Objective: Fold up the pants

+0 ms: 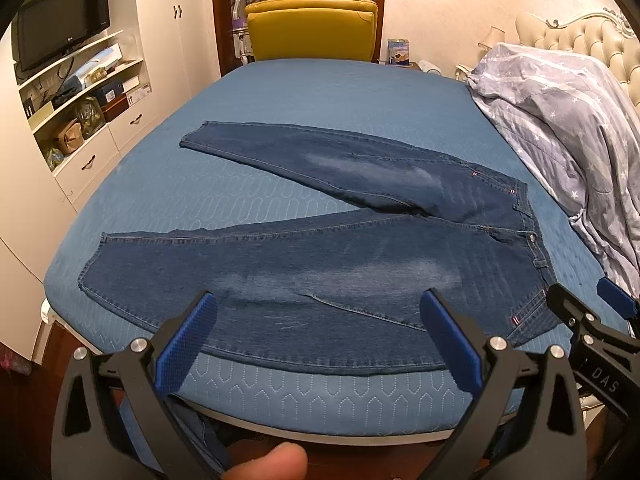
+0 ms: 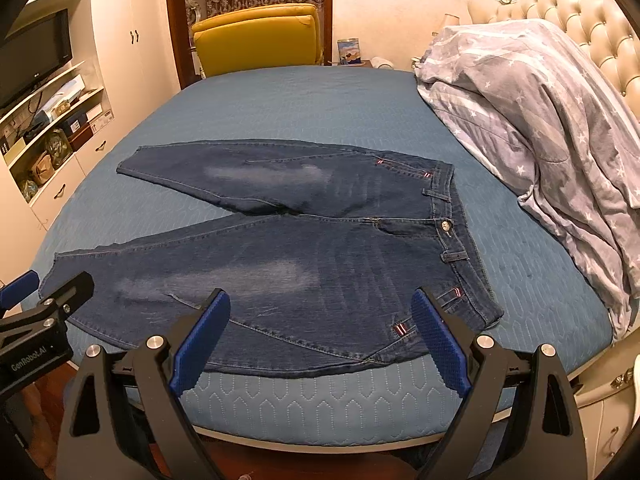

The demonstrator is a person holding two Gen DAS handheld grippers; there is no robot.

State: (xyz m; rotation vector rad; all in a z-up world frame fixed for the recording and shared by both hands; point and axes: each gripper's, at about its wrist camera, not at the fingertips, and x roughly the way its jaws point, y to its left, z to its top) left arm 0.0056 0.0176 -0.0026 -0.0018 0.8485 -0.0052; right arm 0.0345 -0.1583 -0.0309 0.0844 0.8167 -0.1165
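Dark blue jeans (image 1: 320,264) lie flat on the blue bed (image 1: 320,96), legs spread in a V to the left, waistband to the right; they show in the right wrist view too (image 2: 304,264). My left gripper (image 1: 320,332) is open and empty, hovering over the near leg by the bed's front edge. My right gripper (image 2: 320,332) is open and empty, over the near leg's thigh close to the waistband (image 2: 460,248). Each gripper shows at the edge of the other's view: the right one (image 1: 592,320), the left one (image 2: 44,312).
A grey star-patterned duvet (image 2: 540,120) is heaped on the right by the tufted headboard (image 2: 580,12). A yellow chair (image 1: 312,28) stands beyond the far edge. White shelves with a TV (image 1: 64,20) line the left wall.
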